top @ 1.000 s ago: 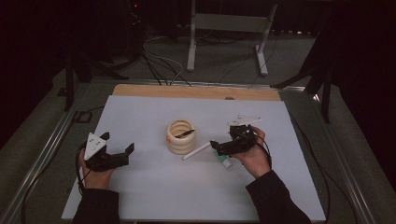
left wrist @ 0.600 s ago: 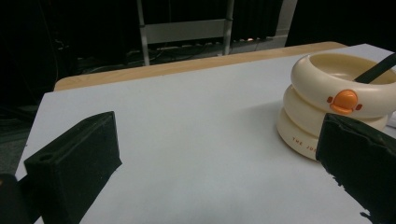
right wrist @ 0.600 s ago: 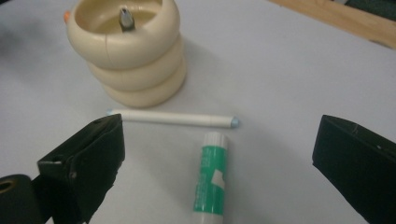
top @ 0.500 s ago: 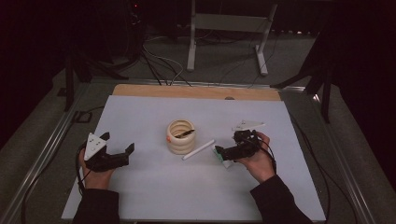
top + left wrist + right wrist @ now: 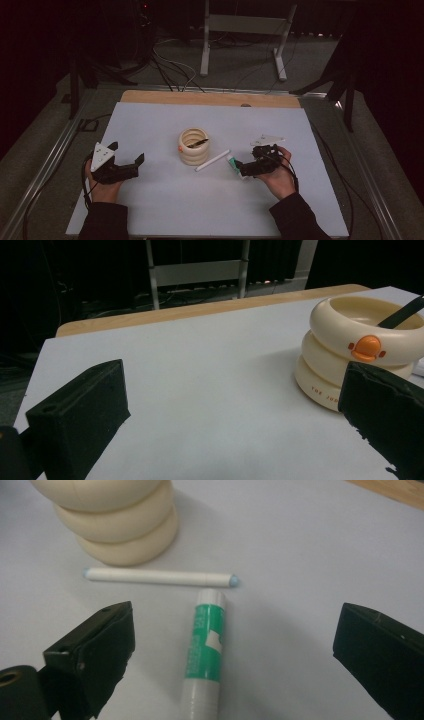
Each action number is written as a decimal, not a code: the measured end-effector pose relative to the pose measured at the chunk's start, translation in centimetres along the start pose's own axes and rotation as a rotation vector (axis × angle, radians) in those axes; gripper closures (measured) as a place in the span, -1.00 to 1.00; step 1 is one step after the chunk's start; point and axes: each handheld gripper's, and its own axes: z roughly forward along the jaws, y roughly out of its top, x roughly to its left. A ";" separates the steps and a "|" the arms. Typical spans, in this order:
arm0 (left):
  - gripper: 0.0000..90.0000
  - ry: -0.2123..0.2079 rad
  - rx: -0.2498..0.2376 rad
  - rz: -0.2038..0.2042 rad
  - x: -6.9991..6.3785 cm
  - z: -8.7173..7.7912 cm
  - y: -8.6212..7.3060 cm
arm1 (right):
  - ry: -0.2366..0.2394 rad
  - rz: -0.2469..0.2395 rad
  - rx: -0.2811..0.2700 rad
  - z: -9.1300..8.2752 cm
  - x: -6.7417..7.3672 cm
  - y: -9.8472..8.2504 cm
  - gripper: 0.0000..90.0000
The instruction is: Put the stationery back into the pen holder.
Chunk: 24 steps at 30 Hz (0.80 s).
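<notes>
1. High view: white table (image 5: 150, 210), wooden strip along far edge. Cream ribbed cup (image 5: 194, 146) stands near the middle w/ a black pen (image 5: 198, 143) leaning inside.
2. Left claw (image 5: 131, 165) sits low on the table's left side, held in a hand (image 5: 102, 185); grey 3-cornered plate on top. Jaws apart, nothing between them, well apart from the cup.
3. Left gripper view: both black jaws spread wide over bare table. Cup ahead to the right, orange button (image 5: 368, 347) on its upper ring, orange lettering on lowest ring, too small to read. Black pen tip sticks up over the rim at right.
4. Right claw (image 5: 246, 169) is right of the cup, held by the other hand (image 5: 277, 177); jaws apart.
5. Right gripper view: green-and-white tube (image 5: 205, 650) lies flat on the table between the open jaws, not touched by either. Its far end is just beside a white stick (image 5: 160, 576) w/ pale blue tips.
6. Stick lies crosswise in front of the cup's base, near it but apart.
7. High view: a small white flat piece (image 5: 267, 138) lies on the table just beyond the right hand; can't tell what it is.
</notes>
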 end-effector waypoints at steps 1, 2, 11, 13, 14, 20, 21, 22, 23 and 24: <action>-1.00 -0.001 0.000 0.000 0.0 0.0 0.0 | -0.003 0.004 0.003 0.1 -0.1 -0.2 -0.93; -1.00 -0.001 0.000 -0.001 0.0 0.0 0.0 | -0.004 0.006 0.006 0.2 -0.1 -0.4 -0.93; -1.00 -0.002 -0.001 -0.003 0.1 0.0 0.0 | -0.013 0.018 0.029 0.7 -0.4 -1.5 -0.89; -1.00 -0.002 -0.001 -0.003 0.1 0.0 0.0 | -0.019 0.019 0.035 0.8 -0.5 -1.8 -0.87; -1.00 -0.002 -0.001 -0.004 0.1 0.0 0.0 | -0.018 0.023 0.038 0.9 -0.5 -2.0 -0.86; -1.00 -0.001 -0.002 -0.008 0.1 0.1 0.0 | -0.018 0.022 0.076 1.4 -0.5 -2.4 -0.83; -1.00 -0.001 -0.001 -0.007 0.1 0.1 0.0 | -0.017 0.020 0.083 1.5 -0.5 -2.4 -0.83; -1.00 -0.001 -0.001 -0.007 0.1 0.1 0.0 | -0.017 0.016 0.090 1.6 -0.4 -2.4 -0.80; -1.00 -0.001 -0.002 -0.009 0.1 0.1 0.0 | -0.015 0.018 0.093 1.7 -0.3 -2.5 -0.78; -1.00 -0.002 -0.002 -0.009 0.1 0.1 -0.1 | -0.012 0.019 0.098 1.9 -0.3 -2.5 -0.77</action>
